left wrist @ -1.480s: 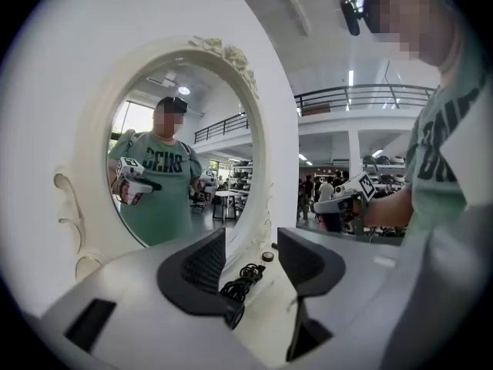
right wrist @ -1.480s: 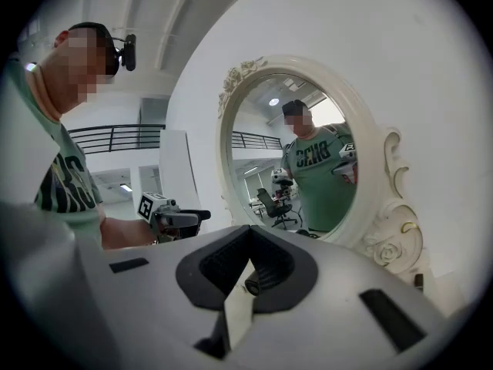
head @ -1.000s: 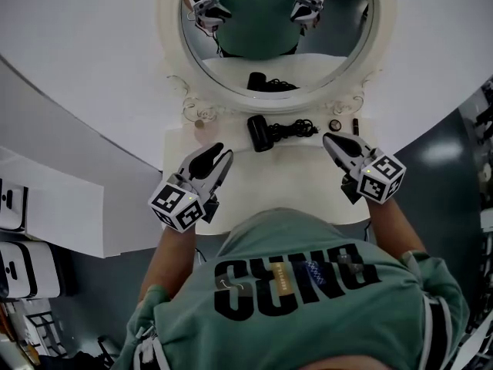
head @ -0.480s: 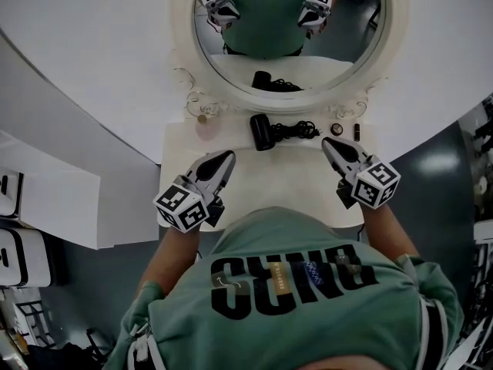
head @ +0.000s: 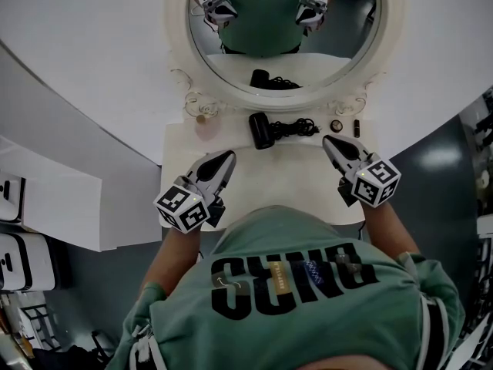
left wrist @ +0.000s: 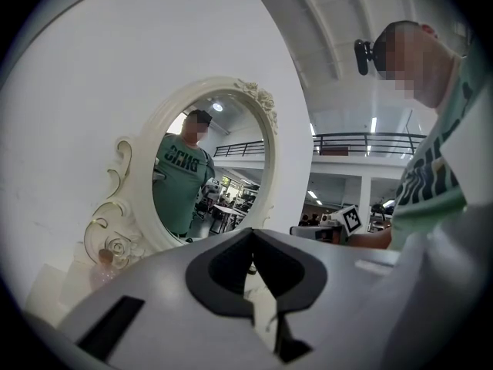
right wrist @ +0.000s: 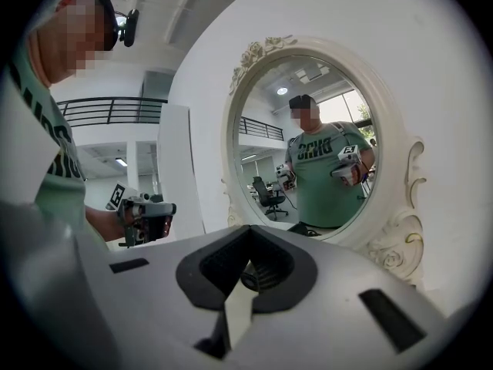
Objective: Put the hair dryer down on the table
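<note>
Left hand-held gripper [head: 227, 158]: jaws together, nothing held. Right hand-held gripper [head: 329, 140]: likewise closed and empty. Found hair dryer [head: 262, 132] lying flat on the desk [head: 269, 179], ahead of both hand-held grippers and between their lines, apart from each. Cord [head: 297, 129] bunched beside it, on the side nearer the right hand-held gripper. Judged: put-down step complete, dryer already released. Next move, if any: draw both back clear of the cord. No further grasp called for.
</note>
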